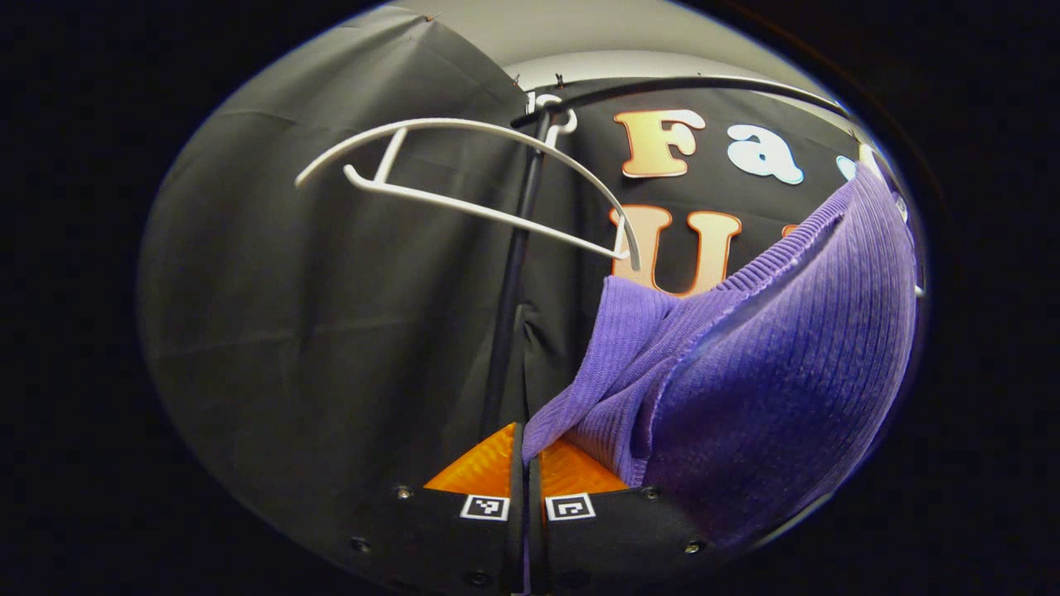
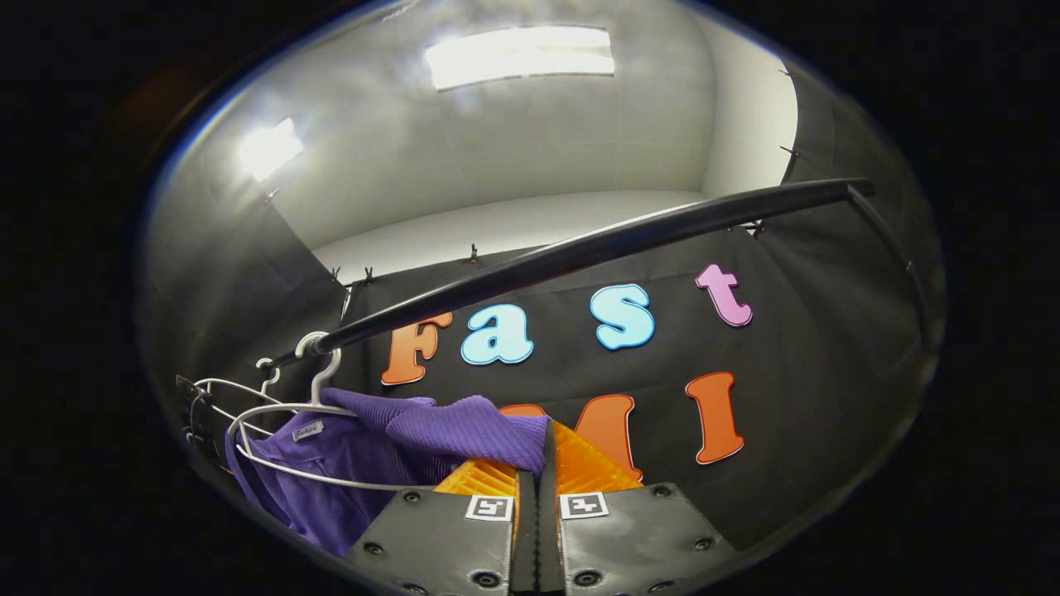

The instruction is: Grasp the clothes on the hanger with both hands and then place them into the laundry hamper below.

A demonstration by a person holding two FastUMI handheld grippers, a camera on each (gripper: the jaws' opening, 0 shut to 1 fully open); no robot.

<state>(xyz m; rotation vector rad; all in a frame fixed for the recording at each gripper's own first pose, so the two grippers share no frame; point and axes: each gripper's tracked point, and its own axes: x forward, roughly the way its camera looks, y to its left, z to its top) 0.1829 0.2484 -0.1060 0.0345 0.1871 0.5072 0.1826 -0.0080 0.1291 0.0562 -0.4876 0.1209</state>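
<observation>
Basically: left gripper view, left gripper is clamped on a fold of the purple knit top, which runs up and to its right. An empty white hanger hangs above-left.

Right gripper view: right gripper is pinched on the same garment, which stretches left toward its white hanger on the rail. Hamper should be below, so both pull down.
</observation>
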